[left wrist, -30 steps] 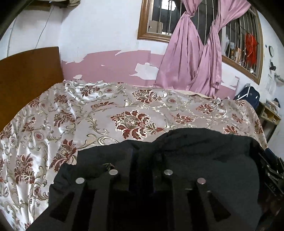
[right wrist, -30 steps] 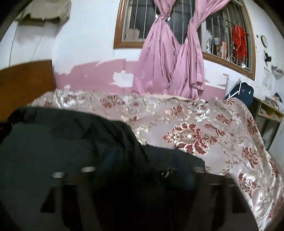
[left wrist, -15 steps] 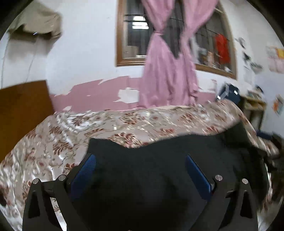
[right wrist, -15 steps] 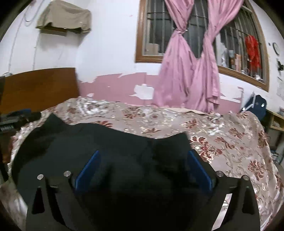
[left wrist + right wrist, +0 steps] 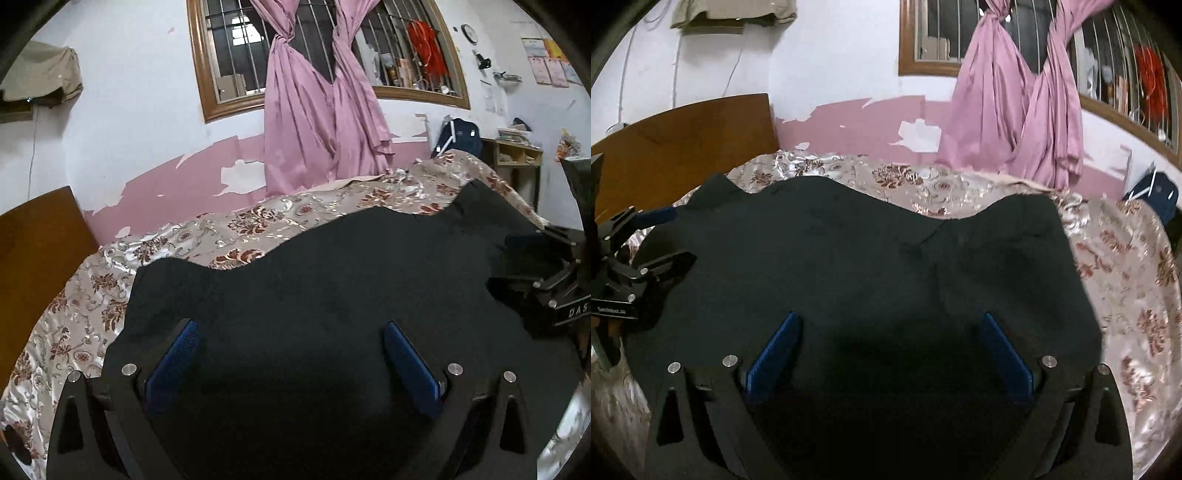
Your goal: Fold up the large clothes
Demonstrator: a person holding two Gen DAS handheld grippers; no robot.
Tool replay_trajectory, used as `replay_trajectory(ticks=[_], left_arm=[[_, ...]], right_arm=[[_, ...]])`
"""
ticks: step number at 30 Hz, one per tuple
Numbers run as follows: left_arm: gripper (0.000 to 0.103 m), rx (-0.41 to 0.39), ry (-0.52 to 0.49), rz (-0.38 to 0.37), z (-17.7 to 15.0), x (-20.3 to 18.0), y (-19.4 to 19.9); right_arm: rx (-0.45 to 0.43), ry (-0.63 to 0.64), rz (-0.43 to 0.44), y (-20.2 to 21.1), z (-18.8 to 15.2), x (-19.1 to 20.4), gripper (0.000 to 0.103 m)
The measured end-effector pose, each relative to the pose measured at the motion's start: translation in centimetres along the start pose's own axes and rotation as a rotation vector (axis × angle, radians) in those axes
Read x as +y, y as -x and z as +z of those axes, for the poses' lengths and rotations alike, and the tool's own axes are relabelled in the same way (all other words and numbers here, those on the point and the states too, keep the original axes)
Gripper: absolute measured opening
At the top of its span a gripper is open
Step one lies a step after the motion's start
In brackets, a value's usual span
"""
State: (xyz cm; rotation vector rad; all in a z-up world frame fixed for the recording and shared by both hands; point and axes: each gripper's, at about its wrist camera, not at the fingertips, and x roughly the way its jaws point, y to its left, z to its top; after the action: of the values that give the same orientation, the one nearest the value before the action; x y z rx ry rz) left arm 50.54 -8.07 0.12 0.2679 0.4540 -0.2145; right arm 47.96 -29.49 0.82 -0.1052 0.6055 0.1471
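A large black garment (image 5: 332, 280) lies spread flat on the floral bedspread (image 5: 92, 295); in the right wrist view the garment (image 5: 849, 258) covers most of the bed's near half. My left gripper (image 5: 291, 347) hovers low over the garment's near part, open, its blue pads (image 5: 173, 365) wide apart with nothing gripped. My right gripper (image 5: 890, 332) is also open over the cloth, blue pads (image 5: 1008, 354) far apart. Each gripper shows at the other view's edge: the right gripper (image 5: 546, 288) and the left gripper (image 5: 631, 258).
A wooden headboard (image 5: 683, 136) stands at the bed's left end. Pink curtains (image 5: 317, 110) hang at a barred window on the far wall. A dark backpack (image 5: 458, 140) and a small shelf (image 5: 517, 155) stand past the bed's right end.
Both grippers have opened wide and let go of the black garment, which has settled flat on the bed. The left gripper has rolled and shifted sideways.
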Motion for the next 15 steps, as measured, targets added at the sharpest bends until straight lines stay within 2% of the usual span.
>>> replay_trajectory(ticks=[6,9,15], left_arm=[[0.103,0.057,0.020,0.102,1.2,0.2,-3.6],[0.103,0.088,0.045,0.127,1.6,1.0,-5.0],[0.103,0.159,0.157,0.089,2.1,3.7,-7.7]], right_arm=[[0.031,-0.035,-0.005,-4.3,1.5,-0.7,0.096],[0.043,-0.024,-0.031,-6.0,2.9,-0.9,0.096],[0.072,-0.083,-0.036,-8.2,4.1,-2.3,0.096]])
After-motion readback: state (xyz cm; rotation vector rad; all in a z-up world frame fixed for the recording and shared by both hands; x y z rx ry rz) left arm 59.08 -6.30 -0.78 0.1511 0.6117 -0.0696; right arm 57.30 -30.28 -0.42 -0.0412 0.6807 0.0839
